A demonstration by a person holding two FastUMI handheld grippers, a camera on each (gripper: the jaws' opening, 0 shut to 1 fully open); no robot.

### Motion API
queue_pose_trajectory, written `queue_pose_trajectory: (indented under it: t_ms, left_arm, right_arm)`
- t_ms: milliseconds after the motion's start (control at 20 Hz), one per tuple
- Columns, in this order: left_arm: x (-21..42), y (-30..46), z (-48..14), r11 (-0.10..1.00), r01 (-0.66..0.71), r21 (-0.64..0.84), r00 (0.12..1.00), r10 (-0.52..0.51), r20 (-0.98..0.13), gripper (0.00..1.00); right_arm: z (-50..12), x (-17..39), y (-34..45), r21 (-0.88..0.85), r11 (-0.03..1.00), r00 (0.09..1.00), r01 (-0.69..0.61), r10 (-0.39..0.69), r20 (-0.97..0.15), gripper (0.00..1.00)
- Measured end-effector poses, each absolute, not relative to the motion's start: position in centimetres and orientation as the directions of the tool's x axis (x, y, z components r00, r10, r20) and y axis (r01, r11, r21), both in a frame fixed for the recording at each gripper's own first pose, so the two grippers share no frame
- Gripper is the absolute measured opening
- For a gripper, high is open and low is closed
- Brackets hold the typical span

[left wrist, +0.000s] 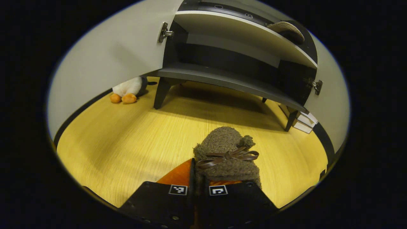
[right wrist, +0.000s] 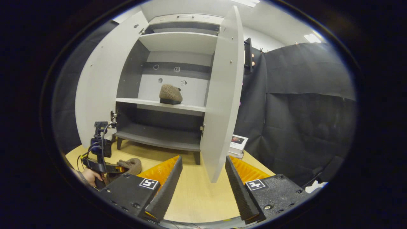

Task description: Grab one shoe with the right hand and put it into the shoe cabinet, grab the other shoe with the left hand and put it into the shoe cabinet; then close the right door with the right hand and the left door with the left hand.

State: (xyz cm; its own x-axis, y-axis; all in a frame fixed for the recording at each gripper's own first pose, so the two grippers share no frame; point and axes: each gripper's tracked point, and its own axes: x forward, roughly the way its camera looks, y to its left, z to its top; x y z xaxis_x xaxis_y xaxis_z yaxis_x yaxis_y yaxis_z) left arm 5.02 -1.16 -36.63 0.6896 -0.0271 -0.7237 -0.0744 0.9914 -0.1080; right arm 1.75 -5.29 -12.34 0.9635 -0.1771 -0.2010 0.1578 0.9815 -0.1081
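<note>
While the left tool (left wrist: 198,186) is clenching the heel of a brown shoe (left wrist: 227,156), that shoe is lying on the yellow floor (left wrist: 127,140) in front of the cabinet (left wrist: 229,79), its bow facing up. Seen from the right gripper view, the same left tool (right wrist: 109,168) is being held by a hand (right wrist: 89,176) low beside the left door (right wrist: 98,89). The right tool (right wrist: 203,178) is hanging released, its fingers wide apart and gripping nothing, pointing at the edge of the right door (right wrist: 222,95). Both doors are standing open. The other shoe (right wrist: 170,94) is sitting on the middle shelf (right wrist: 159,105). A plush toy (left wrist: 128,90) is lying behind the left door.
</note>
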Motion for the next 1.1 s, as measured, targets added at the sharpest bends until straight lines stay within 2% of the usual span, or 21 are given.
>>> queue_pose_trajectory:
  t_ms: [150,250,300,350,450,700,800,950,1100]
  left_arm:
    - [4.7,-1.7,-32.9,0.986,-0.085,-0.146,0.743,-0.035,-0.668,0.01]
    - [5.1,-1.9,-27.2,0.985,-0.067,-0.159,0.811,-0.039,-0.584,0.01]
    - [5.3,-1.6,-23.9,0.987,-0.073,-0.141,0.839,-0.016,-0.543,0.01]
    - [5.9,-1.3,-21.1,0.989,-0.086,-0.123,0.86,0.012,-0.51,0.01]
    - [7.4,-2.3,-14.9,0.987,-0.074,-0.146,0.912,0.008,-0.41,0.01]
    - [17.7,-4.5,-1.5,0.983,-0.011,-0.185,0.979,-0.027,-0.2,0.01]
    - [22.8,-4.5,1.5,0.989,-0.023,-0.146,0.98,-0.007,-0.198,0.01]
    - [31.1,-4.9,-1.2,0.988,-0.021,-0.153,0.948,-0.028,-0.316,0.01]
    - [36.5,-4.0,-3.8,0.999,-0.049,-0.019,0.913,0.037,-0.405,0.01]
  right_arm:
    - [-12.1,1.9,-5.0,-0.115,0.983,0.967,0.14,-0.161,-0.195,0.85]
    - [-12.0,2.1,-4.7,-0.117,0.985,0.971,0.128,-0.148,-0.186,0.85]
    - [-12.0,2.3,-4.5,-0.114,0.986,0.973,0.119,-0.139,-0.186,0.89]
    - [-12.1,2.4,-4.2,-0.108,0.988,0.974,0.11,-0.129,-0.189,0.86]
    - [-12.3,2.6,-3.5,-0.088,0.992,0.975,0.093,-0.109,-0.193,0.85]
    - [-11.7,2.2,-2.6,-0.088,0.994,0.983,0.058,-0.073,-0.171,0.85]
    - [-11.4,1.9,-2.7,-0.083,0.995,0.984,0.059,-0.072,-0.164,0.85]
    - [-11.4,1.3,-2.9,-0.073,0.995,0.982,0.067,-0.078,-0.169,0.85]
    - [-11.6,0.8,-3.5,-0.068,0.994,0.979,0.086,-0.097,-0.18,0.85]
